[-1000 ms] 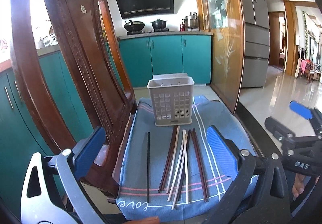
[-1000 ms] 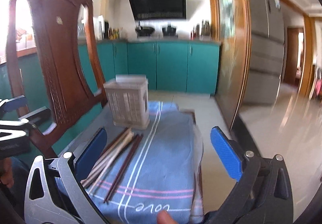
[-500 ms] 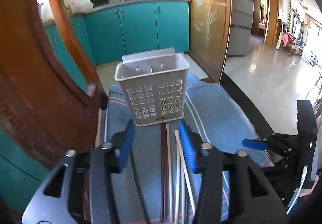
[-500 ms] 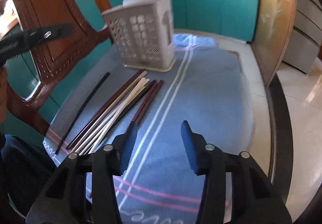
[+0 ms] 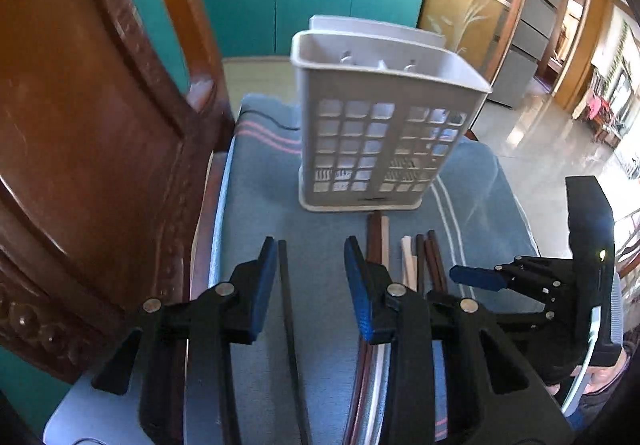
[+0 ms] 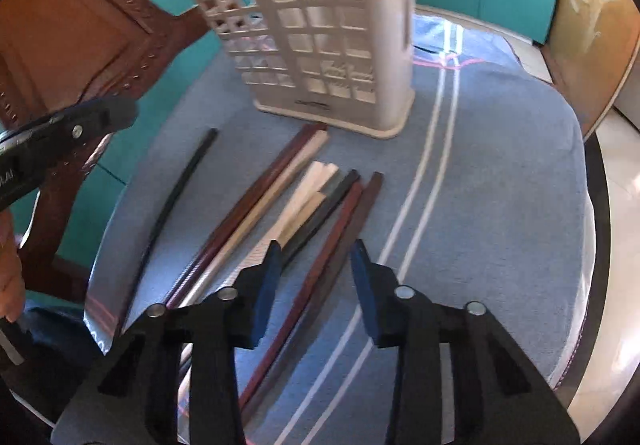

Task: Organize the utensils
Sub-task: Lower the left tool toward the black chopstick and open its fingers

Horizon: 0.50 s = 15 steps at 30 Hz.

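The left gripper (image 5: 310, 251) straddles the lone thin black chopstick (image 5: 287, 309), jaws closing, not yet clamped. The right gripper (image 6: 316, 255) likewise closes over two reddish-brown wooden chopsticks (image 6: 344, 229). The grey slotted plastic holder (image 5: 376, 133) waits at twelve o'clock.

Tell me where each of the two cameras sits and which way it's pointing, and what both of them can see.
Left wrist: on the left gripper, angled down at the lone black chopstick between its closing jaws; the right gripper shows at its right.
Right wrist: on the right gripper, angled down over two reddish-brown chopsticks, jaws closing; the left gripper and a hand show at its left.
Shared: utensil basket, chopsticks, blue cloth, wooden chair.
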### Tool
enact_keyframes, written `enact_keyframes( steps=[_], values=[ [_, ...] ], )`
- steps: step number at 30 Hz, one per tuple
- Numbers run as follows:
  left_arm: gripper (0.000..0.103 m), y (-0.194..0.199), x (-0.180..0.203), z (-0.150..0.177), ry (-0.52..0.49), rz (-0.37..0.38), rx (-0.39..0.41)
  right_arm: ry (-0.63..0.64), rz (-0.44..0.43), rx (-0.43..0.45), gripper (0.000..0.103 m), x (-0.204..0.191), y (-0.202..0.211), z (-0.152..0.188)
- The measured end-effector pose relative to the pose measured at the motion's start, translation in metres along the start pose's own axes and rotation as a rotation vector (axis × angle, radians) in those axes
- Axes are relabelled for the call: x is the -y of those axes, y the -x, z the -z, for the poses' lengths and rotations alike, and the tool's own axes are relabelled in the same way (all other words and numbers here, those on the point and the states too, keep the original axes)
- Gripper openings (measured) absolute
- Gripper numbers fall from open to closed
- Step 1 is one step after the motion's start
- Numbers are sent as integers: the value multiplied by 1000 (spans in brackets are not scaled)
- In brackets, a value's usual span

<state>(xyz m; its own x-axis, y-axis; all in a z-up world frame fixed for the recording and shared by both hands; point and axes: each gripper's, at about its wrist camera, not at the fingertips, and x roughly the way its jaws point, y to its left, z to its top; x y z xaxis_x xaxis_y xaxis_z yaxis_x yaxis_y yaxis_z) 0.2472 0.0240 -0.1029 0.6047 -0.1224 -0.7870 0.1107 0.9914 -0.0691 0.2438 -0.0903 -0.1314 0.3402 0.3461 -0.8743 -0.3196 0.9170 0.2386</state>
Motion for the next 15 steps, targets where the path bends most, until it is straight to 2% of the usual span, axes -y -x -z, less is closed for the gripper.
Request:
enact_keyframes(
  steps=[2, 7, 15],
  values=[
    [36, -8, -2, 2, 8, 11, -34, -16, 17, -7, 30, 8, -4, 2],
    [36, -36, -2, 11, 32, 10, -136, 41, 33, -9, 20, 2, -3, 4],
    [42, -66, -1, 24, 62, -35, -204, 133, 72, -10, 17, 4, 10, 18]
  ],
)
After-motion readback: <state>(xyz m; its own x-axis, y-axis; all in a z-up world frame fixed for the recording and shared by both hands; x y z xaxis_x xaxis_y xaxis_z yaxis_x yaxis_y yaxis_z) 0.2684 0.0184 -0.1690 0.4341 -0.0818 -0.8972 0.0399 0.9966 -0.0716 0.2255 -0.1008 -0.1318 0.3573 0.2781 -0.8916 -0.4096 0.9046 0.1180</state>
